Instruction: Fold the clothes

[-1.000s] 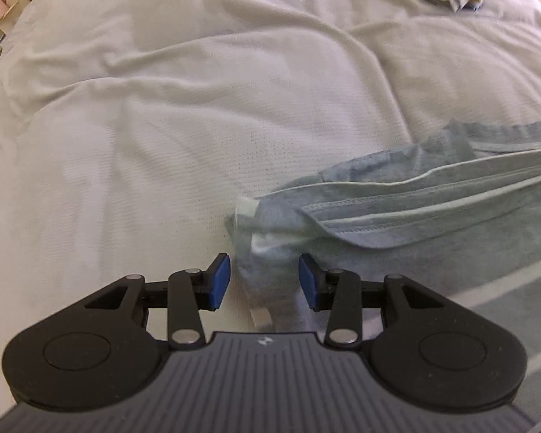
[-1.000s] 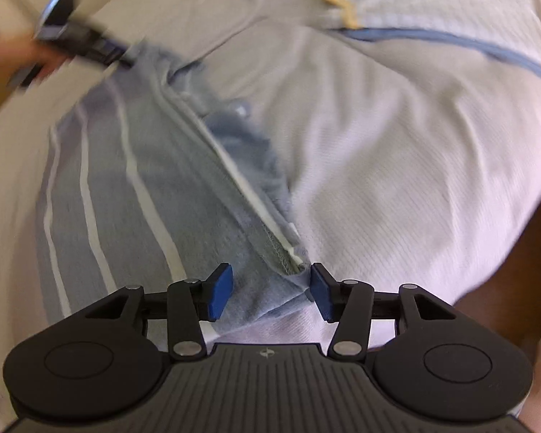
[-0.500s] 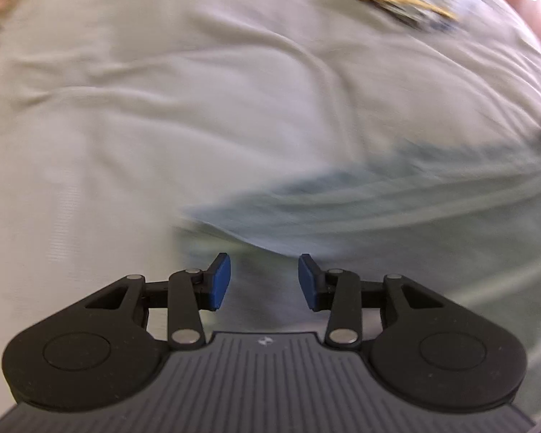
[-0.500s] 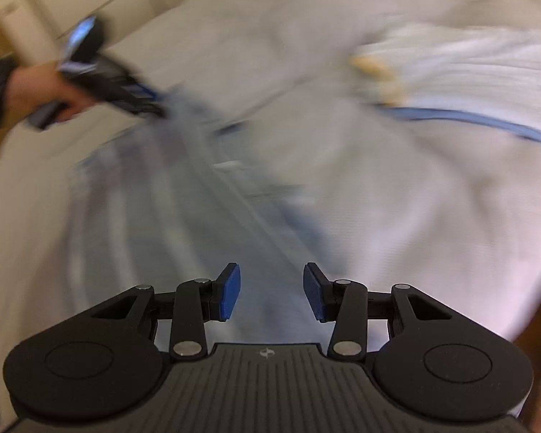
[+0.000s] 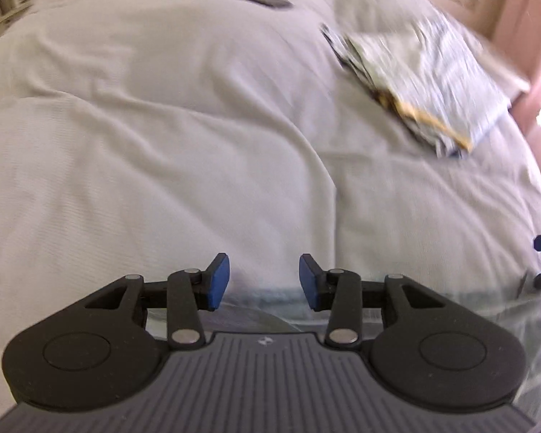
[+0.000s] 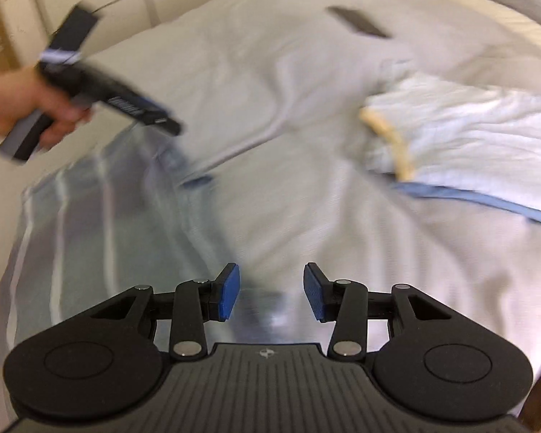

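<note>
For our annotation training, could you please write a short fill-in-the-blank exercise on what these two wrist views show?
1. Both the left gripper and the right gripper have their jaws ____.
2. The grey garment carries white ____.
3. The folded pale cloth has a ____ trim at its corner.
4. Everything lies on a ____.

Missing words: open; stripes; yellow; bed

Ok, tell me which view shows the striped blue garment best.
The right wrist view: the striped blue garment lies spread on the bed, white stripes visible though blurred. The left wrist view shows only a thin blurred strip behind the open left gripper.
</note>
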